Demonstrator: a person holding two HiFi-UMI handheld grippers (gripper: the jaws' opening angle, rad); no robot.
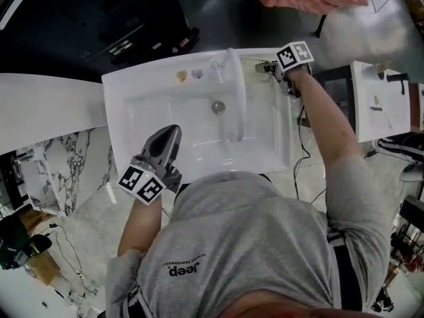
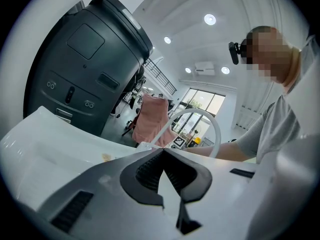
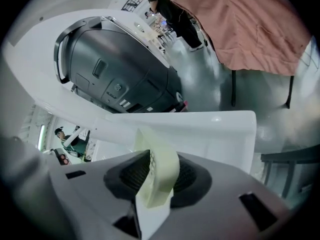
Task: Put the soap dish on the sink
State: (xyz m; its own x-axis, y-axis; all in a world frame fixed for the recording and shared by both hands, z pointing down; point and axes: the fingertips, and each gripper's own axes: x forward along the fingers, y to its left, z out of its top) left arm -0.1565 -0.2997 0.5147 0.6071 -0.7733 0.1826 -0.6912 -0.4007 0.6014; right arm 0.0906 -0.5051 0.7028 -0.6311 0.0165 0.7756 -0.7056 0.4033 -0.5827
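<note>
At one o'clock on the sink, the tilted soap dish is being released by the right gripper's opening jaws and could be toppled off; the left gripper is being held clenched, empty.

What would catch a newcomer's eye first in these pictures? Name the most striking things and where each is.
A white sink fills the middle of the head view, a tap arching over its basin. At its back right corner the right claw is opening with a pale soap dish between its jaws; the shut left claw hovers at the front left. A big dark machine stands behind.
</note>
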